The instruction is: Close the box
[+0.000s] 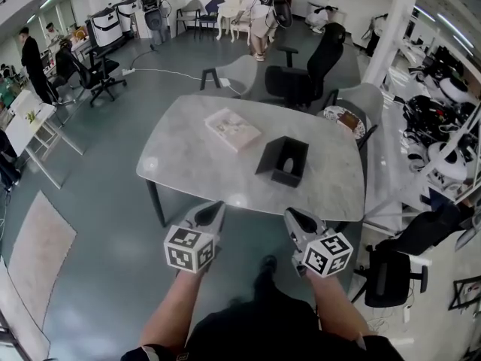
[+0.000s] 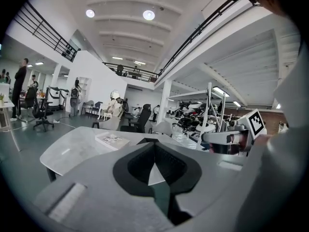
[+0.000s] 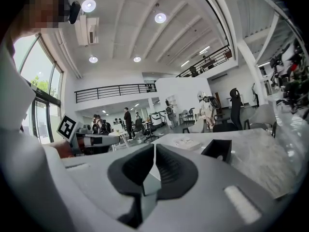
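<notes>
A black open box [image 1: 284,159] stands on the grey marble table [image 1: 188,164], right of centre; it also shows in the right gripper view as the box [image 3: 223,150]. Left of it lies a flat pale lid [image 1: 232,129], seen too as the lid [image 2: 112,140] in the left gripper view. Both grippers hover short of the table's near edge, well apart from the box. My left gripper [image 1: 214,210] is shut with nothing in it. My right gripper [image 1: 294,217] is shut and empty as well. In the gripper views, the left gripper [image 2: 154,145] and right gripper [image 3: 154,148] tips meet.
Chairs stand behind the table, a black office chair [image 1: 304,72] among them. A cluttered rack [image 1: 443,119] runs along the right side, with another black chair [image 1: 391,273] near my right arm. People [image 1: 259,13] stand far back. A white desk [image 1: 37,122] is at left.
</notes>
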Tool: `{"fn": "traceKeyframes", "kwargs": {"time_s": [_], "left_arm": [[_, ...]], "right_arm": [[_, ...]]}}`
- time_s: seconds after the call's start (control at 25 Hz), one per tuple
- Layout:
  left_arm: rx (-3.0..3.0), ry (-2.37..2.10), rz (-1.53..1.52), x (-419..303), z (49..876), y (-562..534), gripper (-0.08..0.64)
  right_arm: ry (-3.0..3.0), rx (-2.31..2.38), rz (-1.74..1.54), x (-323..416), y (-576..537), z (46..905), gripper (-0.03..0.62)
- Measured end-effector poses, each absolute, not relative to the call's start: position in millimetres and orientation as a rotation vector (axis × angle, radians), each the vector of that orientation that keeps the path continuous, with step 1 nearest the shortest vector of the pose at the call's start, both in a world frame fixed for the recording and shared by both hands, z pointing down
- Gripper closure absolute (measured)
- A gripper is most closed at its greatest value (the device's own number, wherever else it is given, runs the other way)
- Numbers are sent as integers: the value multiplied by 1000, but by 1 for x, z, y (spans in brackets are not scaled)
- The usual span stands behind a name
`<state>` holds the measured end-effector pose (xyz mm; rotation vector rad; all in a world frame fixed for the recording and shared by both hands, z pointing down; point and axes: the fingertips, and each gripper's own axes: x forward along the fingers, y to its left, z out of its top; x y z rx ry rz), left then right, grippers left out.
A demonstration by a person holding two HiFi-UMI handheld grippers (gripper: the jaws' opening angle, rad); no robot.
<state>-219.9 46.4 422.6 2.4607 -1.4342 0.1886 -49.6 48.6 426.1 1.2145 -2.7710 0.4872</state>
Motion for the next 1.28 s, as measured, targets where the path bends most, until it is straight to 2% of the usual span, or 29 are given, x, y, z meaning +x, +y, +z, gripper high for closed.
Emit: {"fn": "traceKeyframes", "kwargs": {"time_s": [0.44, 0.68, 1.28], "left_arm": [[2414, -1458, 261, -151, 447, -121, 548], [2368, -1471, 321, -117, 463, -178, 549], [2350, -1374, 445, -120, 519, -219, 548]], "right_arm": [[-2771, 1106, 630, 6, -116, 469, 580], [-2758, 1026, 728, 18, -175, 493, 580], [-2531, 1204, 858, 34, -208, 535, 580]]}}
